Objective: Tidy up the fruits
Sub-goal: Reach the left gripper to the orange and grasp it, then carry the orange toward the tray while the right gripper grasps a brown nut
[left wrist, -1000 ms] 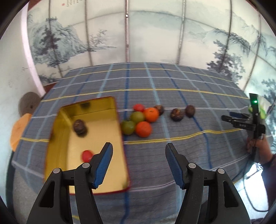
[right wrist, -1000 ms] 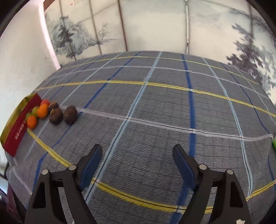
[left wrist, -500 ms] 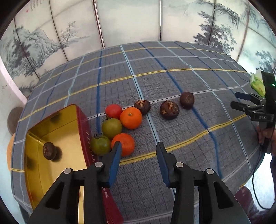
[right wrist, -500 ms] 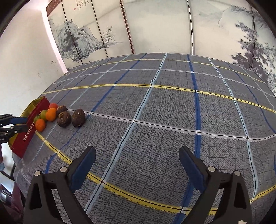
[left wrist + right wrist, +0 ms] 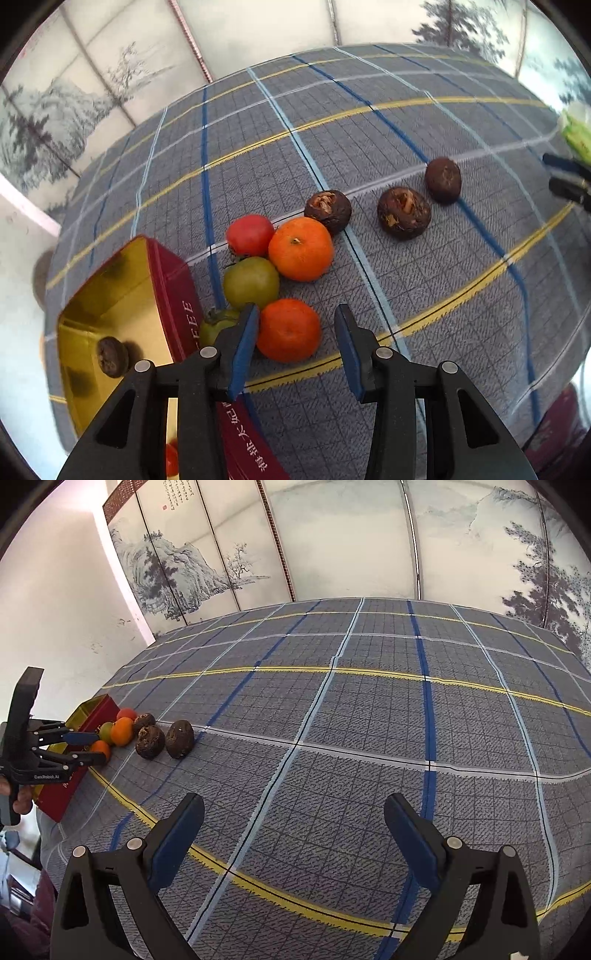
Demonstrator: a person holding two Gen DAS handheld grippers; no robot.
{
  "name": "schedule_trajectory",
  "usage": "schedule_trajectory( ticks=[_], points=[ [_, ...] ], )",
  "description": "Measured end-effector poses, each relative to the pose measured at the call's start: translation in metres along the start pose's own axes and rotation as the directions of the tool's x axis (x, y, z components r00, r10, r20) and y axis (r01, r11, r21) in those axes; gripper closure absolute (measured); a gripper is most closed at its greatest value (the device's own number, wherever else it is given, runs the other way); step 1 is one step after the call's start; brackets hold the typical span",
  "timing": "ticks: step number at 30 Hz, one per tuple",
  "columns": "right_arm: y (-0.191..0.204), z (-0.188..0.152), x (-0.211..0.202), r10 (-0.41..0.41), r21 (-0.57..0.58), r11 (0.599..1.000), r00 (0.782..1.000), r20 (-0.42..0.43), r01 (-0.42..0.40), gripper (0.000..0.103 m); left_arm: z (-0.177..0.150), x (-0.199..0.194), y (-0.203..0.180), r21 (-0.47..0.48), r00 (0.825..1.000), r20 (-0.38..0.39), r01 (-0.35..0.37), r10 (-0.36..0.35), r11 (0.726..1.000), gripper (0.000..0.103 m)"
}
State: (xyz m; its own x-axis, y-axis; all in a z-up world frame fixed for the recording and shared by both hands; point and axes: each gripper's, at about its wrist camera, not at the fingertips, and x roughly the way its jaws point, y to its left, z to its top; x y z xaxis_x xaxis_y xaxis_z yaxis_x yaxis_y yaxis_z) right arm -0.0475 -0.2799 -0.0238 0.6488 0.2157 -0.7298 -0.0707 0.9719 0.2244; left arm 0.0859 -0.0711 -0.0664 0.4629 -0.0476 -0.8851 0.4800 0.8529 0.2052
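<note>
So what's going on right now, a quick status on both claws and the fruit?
Left gripper open around near orange, not gripping. Right gripper wide open, empty. Green tomato crowds left finger.

Left claw narrowed; right claw wide

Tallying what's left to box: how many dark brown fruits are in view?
4. Three on the cloth: one touching the upper orange, two further right. One inside the tin. Others may be hidden.

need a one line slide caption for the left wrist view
Left gripper with open jaws around the nearest orange beside the gold-lined tin, other fruit clustered on the checked tablecloth.
</note>
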Motion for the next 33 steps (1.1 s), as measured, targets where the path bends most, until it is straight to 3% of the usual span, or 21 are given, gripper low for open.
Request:
schedule_trajectory(
  ticks=[4, 13, 22, 25, 27, 28, 32, 33],
  points=[
    [-0.003, 0.001, 0.001, 0.005, 0.012, 1.0, 1.0, -0.003, -0.005, 0.006, -0.005, -0.005, -0.006, 0.004, 0.999, 0.014, -0.048, 0.048, 0.999, 0.07],
    [-0.004, 0.001, 0.002, -0.004, 0.017, 1.0, 1.0, -0.012, 0.004, 0.005, -0.03, -0.027, -0.008, -0.171, 0.989, 0.108, 0.119, -0.101, 0.978, 0.071],
    [-0.002, 0.002, 0.007, -0.02, 0.015, 1.0, 0.999, -0.028, 0.02, 0.002, -0.028, -0.018, -0.011, -0.181, 0.99, 0.111, 0.103, -0.083, 0.978, 0.065],
    [-0.002, 0.002, 0.01, -0.023, 0.014, 1.0, 0.999, -0.036, 0.023, 0.002, -0.031, -0.006, -0.018, -0.152, 0.996, 0.063, 0.065, -0.056, 0.986, 0.058],
    [-0.001, 0.001, 0.012, -0.028, 0.01, 1.0, 0.999, -0.046, 0.028, 0.002, -0.035, -0.006, -0.016, -0.171, 0.993, 0.09, 0.088, -0.073, 0.981, 0.059],
    [0.0, 0.0, 0.013, -0.031, 0.008, 0.999, 0.998, -0.05, 0.031, 0.002, -0.037, -0.005, -0.015, -0.186, 0.992, 0.092, 0.097, -0.081, 0.978, 0.065],
    [0.007, 0.0, 0.014, -0.037, -0.016, 0.999, 0.998, -0.051, 0.036, 0.002, -0.039, -0.008, -0.005, -0.254, 0.989, 0.105, 0.126, -0.102, 0.959, 0.068],
    [0.012, 0.002, 0.011, 0.003, -0.025, 1.0, 0.999, -0.033, -0.003, 0.004, -0.039, -0.013, -0.003, -0.269, 0.988, 0.115, 0.134, -0.107, 0.954, 0.068]
  ],
)
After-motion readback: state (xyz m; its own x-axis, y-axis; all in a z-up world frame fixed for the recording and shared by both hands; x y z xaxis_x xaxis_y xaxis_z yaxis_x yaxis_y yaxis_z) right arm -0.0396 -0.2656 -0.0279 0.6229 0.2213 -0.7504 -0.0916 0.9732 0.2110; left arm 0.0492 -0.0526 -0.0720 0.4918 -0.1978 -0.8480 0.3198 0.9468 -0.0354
